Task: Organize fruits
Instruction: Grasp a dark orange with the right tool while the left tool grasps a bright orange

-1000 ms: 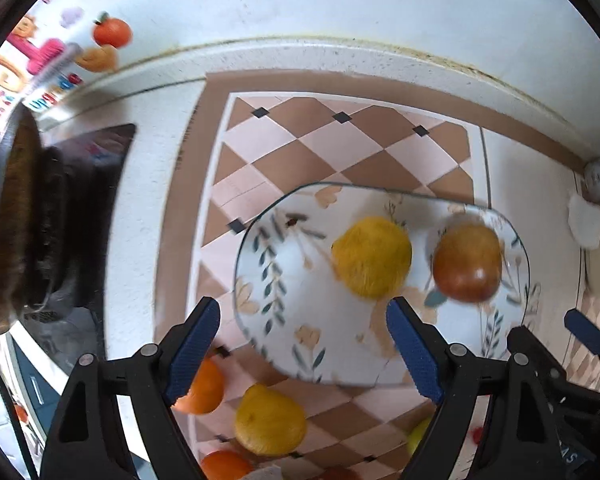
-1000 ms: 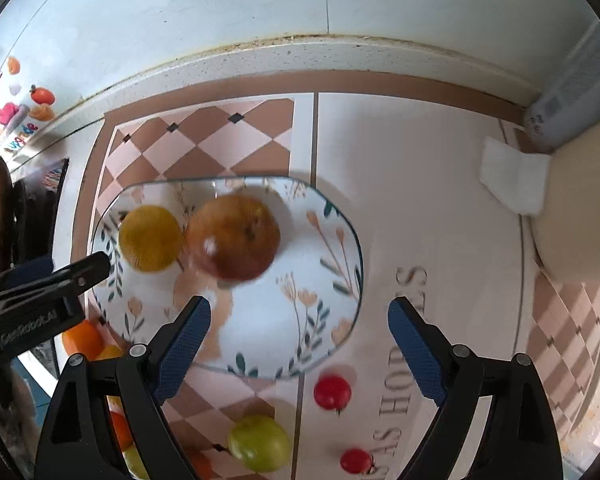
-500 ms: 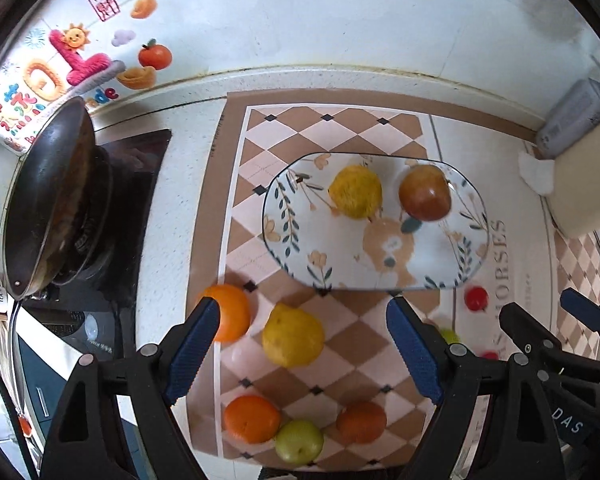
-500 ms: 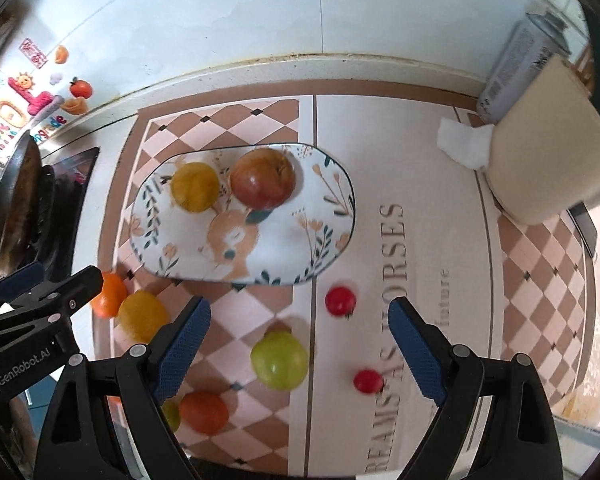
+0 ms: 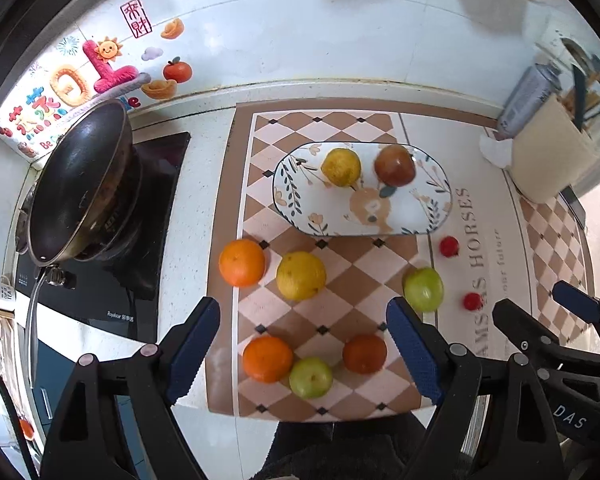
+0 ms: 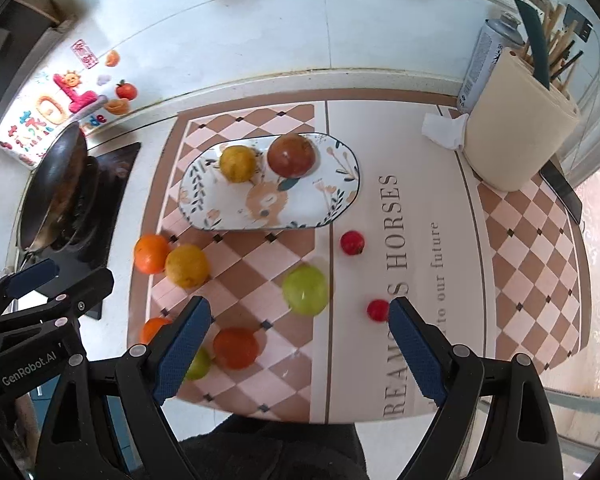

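A floral plate [image 5: 416,216] [image 6: 220,212] on the checked mat holds a yellow fruit [image 5: 341,167] [image 6: 238,163] and a red-brown apple [image 5: 395,165] [image 6: 291,155]. In front of it lie an orange [image 5: 242,262], a yellow fruit [image 5: 301,275], a green apple [image 5: 423,289] [image 6: 305,289], two small red fruits [image 5: 449,246] [image 6: 352,242], and near the front edge two more oranges [image 5: 267,358] and a small green fruit [image 5: 311,377]. My left gripper [image 5: 304,348] and right gripper [image 6: 298,350] are both open and empty, held high above the front fruits.
A black wok [image 5: 80,184] sits on the cooktop at the left. A beige utensil holder [image 6: 520,136], a spray can [image 6: 484,64] and a crumpled tissue [image 6: 444,130] stand at the back right. The counter's front edge is just below the grippers.
Both grippers have pulled back and up from the plate, so the whole mat and the loose fruits have come into view. Both stayed open; the yellow fruit and apple remain on the plate.
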`<control>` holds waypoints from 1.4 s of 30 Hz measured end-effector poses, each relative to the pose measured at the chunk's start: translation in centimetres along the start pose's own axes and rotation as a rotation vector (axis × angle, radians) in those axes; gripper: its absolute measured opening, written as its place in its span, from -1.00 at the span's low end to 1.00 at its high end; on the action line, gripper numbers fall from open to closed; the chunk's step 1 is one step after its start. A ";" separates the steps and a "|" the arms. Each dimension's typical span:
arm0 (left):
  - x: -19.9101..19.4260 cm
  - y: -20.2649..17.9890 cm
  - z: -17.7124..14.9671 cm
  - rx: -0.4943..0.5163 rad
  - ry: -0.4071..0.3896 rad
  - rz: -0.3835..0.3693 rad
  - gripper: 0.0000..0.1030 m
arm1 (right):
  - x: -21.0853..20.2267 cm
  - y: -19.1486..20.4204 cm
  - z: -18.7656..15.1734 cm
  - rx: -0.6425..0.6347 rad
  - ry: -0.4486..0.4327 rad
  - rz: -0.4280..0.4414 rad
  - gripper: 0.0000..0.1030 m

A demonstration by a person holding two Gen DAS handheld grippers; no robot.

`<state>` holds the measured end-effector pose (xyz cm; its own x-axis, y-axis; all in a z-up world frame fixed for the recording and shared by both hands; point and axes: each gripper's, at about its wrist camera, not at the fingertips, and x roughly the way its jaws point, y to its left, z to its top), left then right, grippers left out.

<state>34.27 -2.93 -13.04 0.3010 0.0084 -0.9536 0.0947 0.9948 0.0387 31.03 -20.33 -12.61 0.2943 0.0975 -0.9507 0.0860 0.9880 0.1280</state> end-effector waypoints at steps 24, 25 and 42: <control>8.1 5.9 -4.3 -0.121 0.146 0.115 0.94 | 13.4 1.0 -5.1 0.104 0.333 0.273 0.75; 8.9 6.2 -4.6 -0.133 0.169 0.113 0.94 | 15.1 1.2 -5.5 0.120 0.371 0.287 0.70; 18.3 6.2 -7.1 -0.273 0.412 -0.075 0.94 | 19.8 1.8 -6.1 0.082 0.449 0.231 0.17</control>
<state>33.67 4.14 -32.41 -0.1020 -0.0789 -0.9916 -0.1670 0.9841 -0.0612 31.24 -15.87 -32.91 -0.1224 0.3715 -0.9203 0.1472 0.9238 0.3534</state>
